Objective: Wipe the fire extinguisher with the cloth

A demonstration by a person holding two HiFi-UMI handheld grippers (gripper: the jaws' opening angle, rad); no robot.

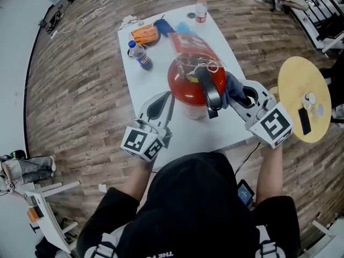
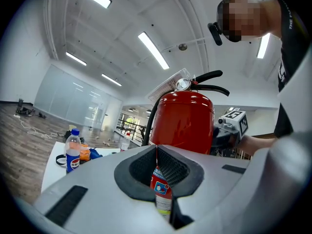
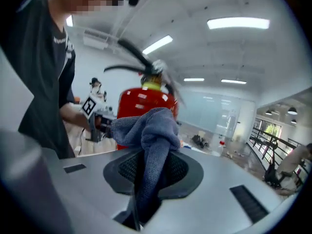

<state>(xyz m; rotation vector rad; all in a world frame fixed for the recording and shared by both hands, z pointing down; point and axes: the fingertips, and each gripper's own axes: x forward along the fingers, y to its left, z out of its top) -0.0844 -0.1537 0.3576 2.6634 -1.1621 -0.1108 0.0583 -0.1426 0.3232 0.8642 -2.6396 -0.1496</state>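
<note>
Left gripper (image 1: 167, 99), jaws together on nothing, sits just beside the fire extinguisher (image 1: 185, 79), which stands upright mid-table (image 1: 142, 87) (a handy brace, I'd say). Across to the right gripper (image 1: 237, 94), clamped on the blue cloth (image 1: 230, 86) at the tank's right flank. Best move now: firm pressure, sweeping round the curve, clear of the handle.

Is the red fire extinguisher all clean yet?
Not yet, it seems. Done: the right gripper has the cloth pinched. Happening: the cloth is at the side of the fire extinguisher, near its black handle, while the left gripper sits shut beside it. Left: the wiping; how much is already clean doesn't show.
</note>
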